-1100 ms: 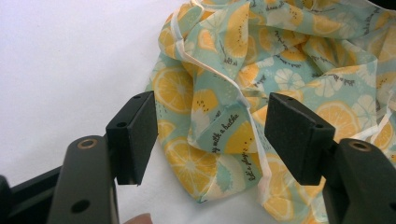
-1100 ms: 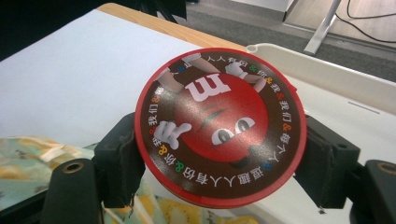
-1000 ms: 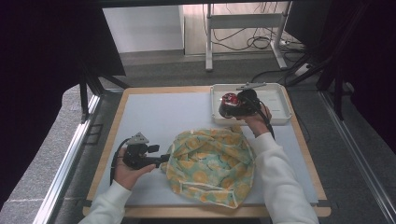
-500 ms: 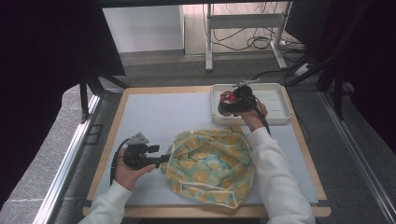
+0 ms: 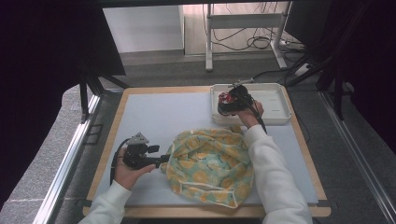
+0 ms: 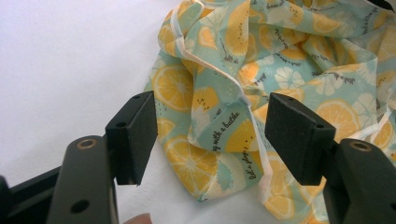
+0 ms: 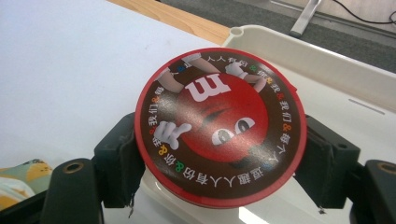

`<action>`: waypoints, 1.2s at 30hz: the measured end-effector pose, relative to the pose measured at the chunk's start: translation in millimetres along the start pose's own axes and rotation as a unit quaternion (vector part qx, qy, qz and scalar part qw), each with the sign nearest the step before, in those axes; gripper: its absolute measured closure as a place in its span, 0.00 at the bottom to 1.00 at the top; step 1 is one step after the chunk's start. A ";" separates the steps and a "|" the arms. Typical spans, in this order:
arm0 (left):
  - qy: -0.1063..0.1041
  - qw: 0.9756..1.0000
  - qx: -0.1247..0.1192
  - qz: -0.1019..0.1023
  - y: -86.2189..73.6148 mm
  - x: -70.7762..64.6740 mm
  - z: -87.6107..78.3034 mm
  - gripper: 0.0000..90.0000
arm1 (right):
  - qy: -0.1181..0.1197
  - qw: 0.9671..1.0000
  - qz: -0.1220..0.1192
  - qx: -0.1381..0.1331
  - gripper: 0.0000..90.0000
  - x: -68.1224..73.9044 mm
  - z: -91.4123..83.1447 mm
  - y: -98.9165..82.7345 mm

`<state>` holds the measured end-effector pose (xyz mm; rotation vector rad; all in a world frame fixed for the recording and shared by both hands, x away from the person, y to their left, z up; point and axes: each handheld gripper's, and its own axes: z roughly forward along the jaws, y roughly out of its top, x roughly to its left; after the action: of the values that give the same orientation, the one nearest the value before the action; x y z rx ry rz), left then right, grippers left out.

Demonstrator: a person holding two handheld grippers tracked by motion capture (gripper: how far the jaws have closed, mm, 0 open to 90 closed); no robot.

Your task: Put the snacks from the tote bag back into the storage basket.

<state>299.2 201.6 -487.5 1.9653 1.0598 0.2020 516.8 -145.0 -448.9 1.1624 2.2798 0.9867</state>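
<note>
Right gripper view: the right gripper (image 7: 219,168) pinches a round red tin (image 7: 220,125) by its sides, held over the near-left corner of the white tray (image 7: 327,60). From the high view, the tray (image 5: 275,100) sits at the table's far right, nothing else visible in it. The left gripper (image 6: 210,135), jaws spread, has an edge of the lemon-print cloth bag (image 6: 280,70) between them, unpinched.

You are working in a lab-style recording bay: a wood-edged table (image 5: 299,140) with a pale mat, black curtains (image 5: 42,70) hung either side of it, and beyond it a metal desk frame (image 5: 243,28) over loose floor cables (image 5: 261,42).
</note>
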 end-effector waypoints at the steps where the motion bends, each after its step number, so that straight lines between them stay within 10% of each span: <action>1: 0.000 1.000 0.000 0.000 0.0 0.0 0.0 0.38 | 0.000 1.000 0.000 0.000 0.28 0.0 0.0 0.0; 36: -0.002 1.000 0.006 0.001 -0.2 0.9 1.6 0.38 | 0.009 0.999 -0.001 0.042 0.28 -2.5 31.6 -17.0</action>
<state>300.4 201.3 -488.9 1.9759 1.0593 0.1922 528.5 -140.9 -482.7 1.1900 2.3564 0.9131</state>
